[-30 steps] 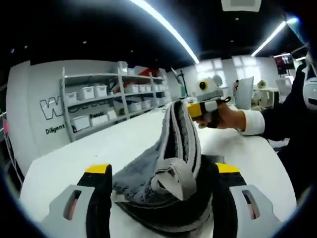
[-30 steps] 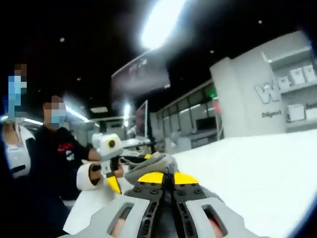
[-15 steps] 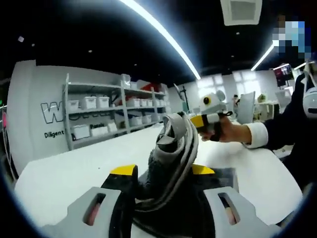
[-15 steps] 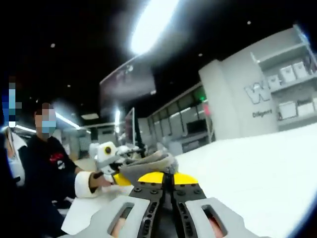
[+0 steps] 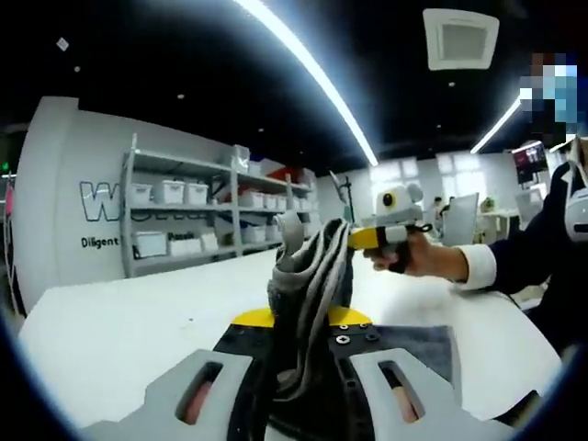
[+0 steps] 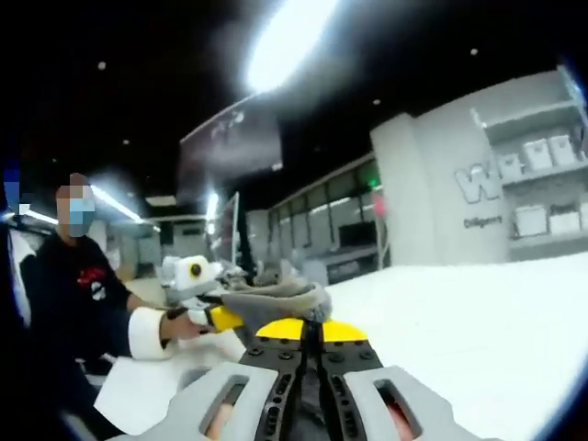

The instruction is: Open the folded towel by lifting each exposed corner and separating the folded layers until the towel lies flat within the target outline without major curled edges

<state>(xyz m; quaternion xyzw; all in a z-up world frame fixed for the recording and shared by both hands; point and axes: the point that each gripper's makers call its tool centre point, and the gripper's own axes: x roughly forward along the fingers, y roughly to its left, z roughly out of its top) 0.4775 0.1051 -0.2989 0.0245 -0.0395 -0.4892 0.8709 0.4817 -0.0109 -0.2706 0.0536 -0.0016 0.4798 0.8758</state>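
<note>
A grey towel (image 5: 310,272) stands bunched between the yellow tips of my left gripper (image 5: 301,319), which is shut on it. The cloth stretches away to my right gripper (image 5: 375,235), held in a person's hand, which pinches the far end. A darker flat part of the towel (image 5: 412,342) spreads behind my left jaws. In the right gripper view, my right gripper (image 6: 299,328) is shut, with a grey towel fold (image 6: 276,299) bulging over its yellow tips. My left gripper (image 6: 213,314) grips the other end there. The towel hangs above the white table (image 6: 478,322).
The white table (image 5: 119,322) runs off to the left and far side. Shelves with white bins (image 5: 184,220) stand against the far wall. A person in dark clothes with white cuffs (image 6: 83,303) stands at the table edge.
My left jaws have narrowed from wide apart around the towel to shut on it. The towel now stands higher and tighter between the two grippers. The right gripper stays shut.
</note>
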